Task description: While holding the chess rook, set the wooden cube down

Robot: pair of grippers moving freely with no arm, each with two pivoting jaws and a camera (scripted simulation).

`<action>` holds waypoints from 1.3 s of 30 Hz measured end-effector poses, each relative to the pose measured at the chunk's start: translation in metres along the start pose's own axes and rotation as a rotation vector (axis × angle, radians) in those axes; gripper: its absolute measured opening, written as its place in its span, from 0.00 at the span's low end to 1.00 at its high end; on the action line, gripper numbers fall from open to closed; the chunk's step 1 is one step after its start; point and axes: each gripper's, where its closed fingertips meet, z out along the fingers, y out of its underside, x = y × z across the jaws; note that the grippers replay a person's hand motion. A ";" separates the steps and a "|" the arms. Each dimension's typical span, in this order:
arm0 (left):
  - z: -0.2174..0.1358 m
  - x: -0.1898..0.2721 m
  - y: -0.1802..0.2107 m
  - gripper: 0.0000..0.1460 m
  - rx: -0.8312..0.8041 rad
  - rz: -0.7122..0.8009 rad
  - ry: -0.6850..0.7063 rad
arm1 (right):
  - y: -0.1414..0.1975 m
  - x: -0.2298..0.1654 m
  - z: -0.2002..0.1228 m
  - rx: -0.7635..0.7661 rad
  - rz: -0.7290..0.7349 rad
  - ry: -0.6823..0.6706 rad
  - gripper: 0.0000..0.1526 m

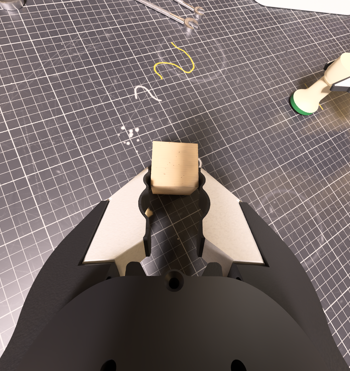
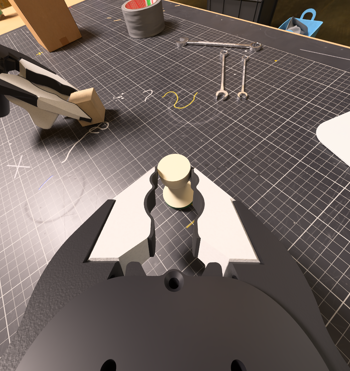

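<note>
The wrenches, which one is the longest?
The wrench lying crosswise, nearest the tape roll; the two shorter ones lie side by side below it.

A dark cutting mat (image 2: 250, 160) with a white grid covers the bench; it is scratched, with faint ring marks and white paint specks (image 1: 131, 133). On it lie a roll of grey tape (image 2: 144, 20), a leaning cardboard box (image 2: 49, 22) at the far left, three wrenches (image 2: 222, 75), one crosswise beyond two parallel ones, and a white board (image 2: 342, 138) at the right edge. A yellow thread (image 2: 179, 100) curls near the middle, with a short white thread (image 1: 146, 92) beside it and a longer white string (image 2: 83, 140) looping at the foot of the cube (image 2: 93, 106), whose lower edge touches the mat. A chalk cross (image 2: 18, 166) marks the near left.
</note>
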 end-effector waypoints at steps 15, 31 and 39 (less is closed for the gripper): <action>0.000 0.000 0.000 0.31 -0.003 -0.002 -0.002 | 0.000 0.000 0.000 -0.001 0.002 -0.005 0.21; 0.001 -0.001 -0.001 0.31 -0.002 -0.006 -0.003 | 0.000 -0.001 0.000 -0.002 0.005 -0.009 0.21; 0.001 -0.001 -0.001 0.31 -0.004 -0.005 -0.005 | 0.000 -0.001 0.000 -0.002 0.004 -0.009 0.21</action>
